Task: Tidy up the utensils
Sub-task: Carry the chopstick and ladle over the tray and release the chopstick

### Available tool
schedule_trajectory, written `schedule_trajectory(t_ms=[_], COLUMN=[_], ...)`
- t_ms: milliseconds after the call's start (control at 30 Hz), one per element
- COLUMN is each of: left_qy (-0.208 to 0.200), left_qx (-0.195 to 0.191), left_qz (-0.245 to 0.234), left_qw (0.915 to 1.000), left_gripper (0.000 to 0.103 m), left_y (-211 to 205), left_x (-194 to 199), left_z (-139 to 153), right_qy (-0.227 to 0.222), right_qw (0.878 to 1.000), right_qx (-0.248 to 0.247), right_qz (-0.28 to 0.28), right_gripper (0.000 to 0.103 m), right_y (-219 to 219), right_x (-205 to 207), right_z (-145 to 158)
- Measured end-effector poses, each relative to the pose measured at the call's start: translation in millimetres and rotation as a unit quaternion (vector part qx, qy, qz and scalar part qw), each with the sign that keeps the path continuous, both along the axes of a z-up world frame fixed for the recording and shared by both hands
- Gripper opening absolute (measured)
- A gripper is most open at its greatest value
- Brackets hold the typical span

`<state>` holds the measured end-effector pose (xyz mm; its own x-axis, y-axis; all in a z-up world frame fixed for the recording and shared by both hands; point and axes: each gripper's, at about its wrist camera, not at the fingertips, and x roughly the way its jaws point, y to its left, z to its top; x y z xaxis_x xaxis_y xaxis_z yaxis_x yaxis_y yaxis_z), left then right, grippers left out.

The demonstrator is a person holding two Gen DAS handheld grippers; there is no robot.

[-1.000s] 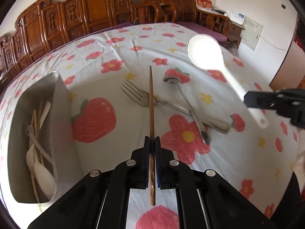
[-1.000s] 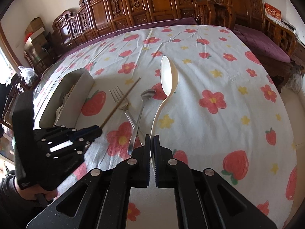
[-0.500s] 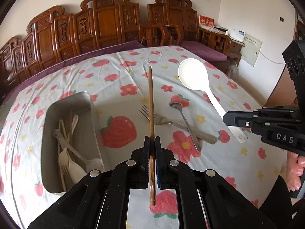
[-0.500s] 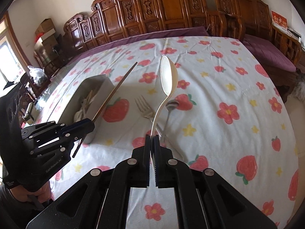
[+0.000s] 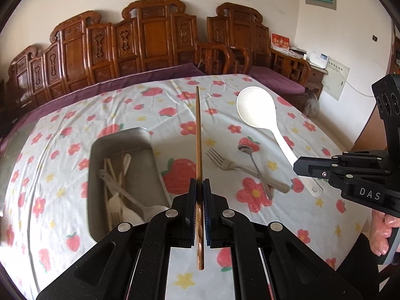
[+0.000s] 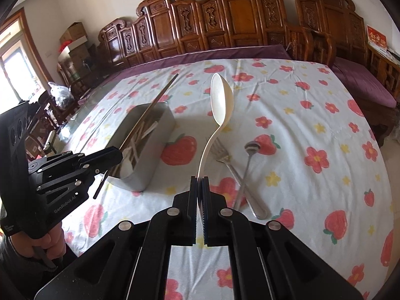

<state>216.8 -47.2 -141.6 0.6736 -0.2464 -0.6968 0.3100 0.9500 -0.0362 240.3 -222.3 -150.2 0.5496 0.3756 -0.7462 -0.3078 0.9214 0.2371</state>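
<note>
My left gripper (image 5: 199, 182) is shut on a brown wooden chopstick (image 5: 198, 135) that points away from me, held in the air above the flowered tablecloth. My right gripper (image 6: 199, 178) is shut on the handle of a white plastic spoon (image 6: 221, 102), bowl up and away. In the left wrist view the right gripper (image 5: 297, 168) holds the white spoon (image 5: 257, 111) at the right. A metal tray (image 5: 96, 150) to the left holds several pale utensils. A metal fork (image 5: 225, 163) and a metal spoon (image 5: 257, 170) lie crossed on the cloth.
The table wears a white cloth with strawberries and flowers (image 6: 312, 115). Carved wooden chairs (image 5: 150, 37) line its far side. The left gripper (image 6: 117, 155) hangs near the tray's near end (image 6: 140, 175) in the right wrist view. A hand (image 5: 382, 232) grips the right tool.
Both grippers have risen and drawn back with their utensils, so more of the table and the whole tray now show. The fork and metal spoon have not moved.
</note>
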Motion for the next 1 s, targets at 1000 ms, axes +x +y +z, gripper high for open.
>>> schedule_trajectory(t_ms=[1000], left_qy=[0.075], left_qx=[-0.027], left_qz=[0.059], left_qw=[0.9951], left_gripper=[0.004], left_y=[92], left_x=[40], left_z=[-32], right_qy=[-0.003], right_qw=[0.998], right_qx=[-0.006], right_qz=[0.068], right_gripper=[0.004], right_y=[89], right_x=[12], right_z=[10])
